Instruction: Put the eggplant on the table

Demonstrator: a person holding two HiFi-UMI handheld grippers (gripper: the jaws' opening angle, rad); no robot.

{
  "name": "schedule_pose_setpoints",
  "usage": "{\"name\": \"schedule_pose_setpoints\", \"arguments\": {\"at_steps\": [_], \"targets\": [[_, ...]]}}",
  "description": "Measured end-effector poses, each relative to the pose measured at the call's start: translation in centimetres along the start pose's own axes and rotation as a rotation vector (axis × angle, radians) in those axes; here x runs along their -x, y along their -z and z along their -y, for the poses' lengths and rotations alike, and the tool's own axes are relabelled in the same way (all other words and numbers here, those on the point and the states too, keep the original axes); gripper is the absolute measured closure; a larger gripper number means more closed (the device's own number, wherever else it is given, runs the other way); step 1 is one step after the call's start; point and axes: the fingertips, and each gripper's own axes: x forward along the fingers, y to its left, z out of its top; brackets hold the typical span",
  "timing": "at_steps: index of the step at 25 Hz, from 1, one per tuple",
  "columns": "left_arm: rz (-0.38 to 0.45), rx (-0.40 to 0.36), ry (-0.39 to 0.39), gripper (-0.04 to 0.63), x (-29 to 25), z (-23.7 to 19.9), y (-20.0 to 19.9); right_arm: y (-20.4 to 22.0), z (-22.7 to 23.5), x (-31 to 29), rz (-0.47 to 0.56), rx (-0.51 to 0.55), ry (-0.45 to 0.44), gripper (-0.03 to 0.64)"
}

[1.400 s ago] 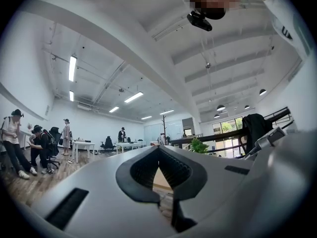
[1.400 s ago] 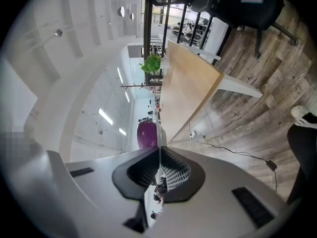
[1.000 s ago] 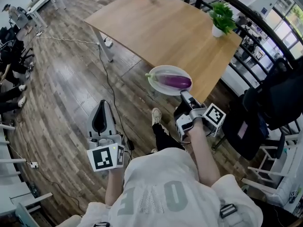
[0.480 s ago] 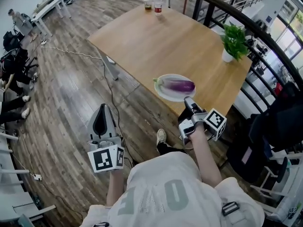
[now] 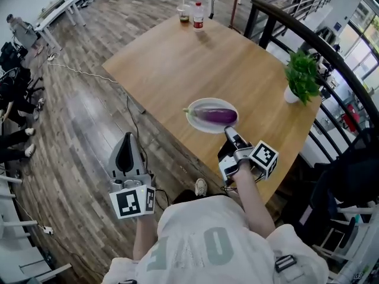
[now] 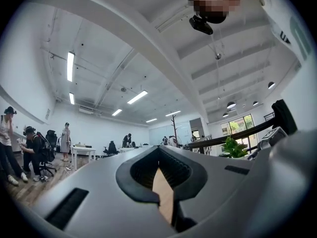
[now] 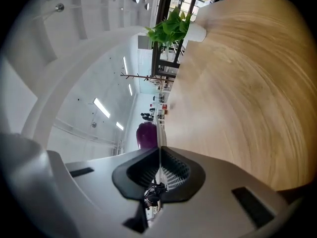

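Where the ribbed black pads of the right gripper (image 7: 158, 151) meet, we see a thin white line pinched between them. It is the rim of the plate (image 7: 159, 133), caught edge-on, so these jaws are closed almost fully on it. Just past the rim bulges the glossy, dark purple eggplant (image 7: 147, 134), and the pale wood grain of the tabletop (image 7: 237, 83) fills the rest of that view.

From the head view the right gripper (image 5: 230, 134) reaches in over the tabletop's near edge. The round white plate (image 5: 195, 124) sits just inside that edge, with the long, smooth eggplant (image 5: 213, 116) lying across it, green stem end to the left. Whether the plate rests on the tabletop (image 5: 177, 64) or hangs a little above it we cannot quite tell from here.

The left gripper (image 6: 158, 168) has its grey jaws drawn together at the tips, with nothing held; only a sliver of wood shows through the hollow behind them. In the head view the left gripper (image 5: 127, 139) hangs over the dark plank floor (image 5: 77, 123), off the tabletop's near edge.

A leafy potted plant (image 5: 302, 76) in a white pot stands at the right corner, and a bottle (image 5: 198, 16) and a cup (image 5: 184, 18) at the far corner. A black railing (image 5: 308, 34) curves behind. Only the left gripper view shows the people (image 6: 66, 142) at desks across the room.
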Motion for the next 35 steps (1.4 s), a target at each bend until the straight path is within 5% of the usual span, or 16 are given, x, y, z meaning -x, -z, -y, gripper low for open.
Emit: {"name": "schedule_pose_setpoints", "arguments": {"at_steps": [7, 18, 35], "targets": [[-0.056, 0.02, 0.045, 0.588, -4.3, -0.3, 1.9, -0.5, -1.1, -3.5, -0.009, -0.024, 0.007, 0.591], [-0.01, 0.014, 0.162, 0.588, -10.7, 0.1, 1.0, -2.4, -0.1, -6.1, 0.074, -0.033, 0.067, 0.591], [-0.016, -0.017, 0.168, 0.588, -13.2, -0.8, 1.6, -3.0, 7.0, -10.6, 0.05, -0.067, 0.154, 0.591]]}}
